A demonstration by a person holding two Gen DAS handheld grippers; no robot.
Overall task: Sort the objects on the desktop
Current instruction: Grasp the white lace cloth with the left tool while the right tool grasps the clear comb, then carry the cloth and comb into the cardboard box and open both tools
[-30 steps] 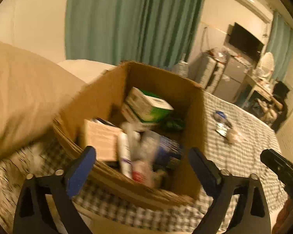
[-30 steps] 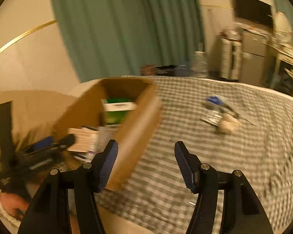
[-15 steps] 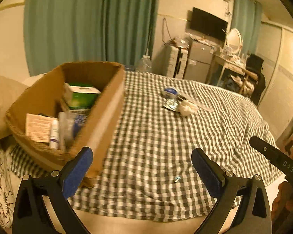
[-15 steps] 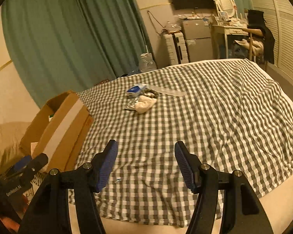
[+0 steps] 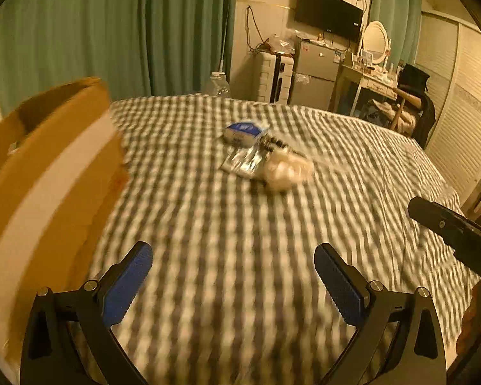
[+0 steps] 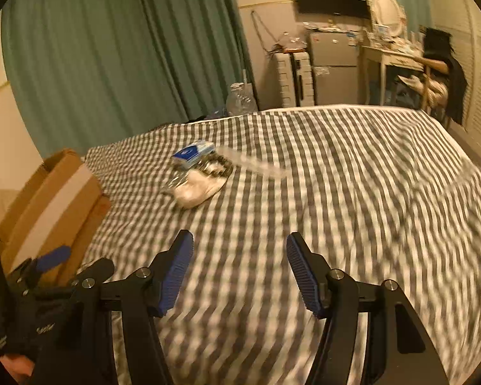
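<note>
On the checked bedspread [image 5: 240, 240], a small cluster of loose items lies near the middle of the bed, well apart from both grippers: a blue-and-white box [image 5: 243, 131] at the far side, a silvery foil packet [image 5: 242, 162] just beside it, a dark beaded or chain-like piece [image 5: 274, 142] against these, and a pale crumpled lump [image 5: 283, 170] touching the packet on the near side; motion blur prevents closer identification of any of them. A long clear strip [image 6: 256, 162], possibly plastic wrap, extends from the cluster toward the right in the right wrist view. At the left edge of the bed stands a cardboard box [image 5: 48, 173], a pale tape band running along its side; its interior is largely hidden from both views, so its contents cannot be told. The left gripper [image 5: 232, 280] has its jaws spread wide with nothing between them, and the right gripper [image 6: 239, 271] likewise stands parted and empty, both aimed down over bare bedspread short of the cluster. Judged from this layout, the sorting is incomplete: the cluster of items remains outside the cardboard box, which appears to serve as the collecting container, and none is in hand. The remaining work would seem to be reaching the cluster, separating the touching pieces, and carrying each to its place.
</note>
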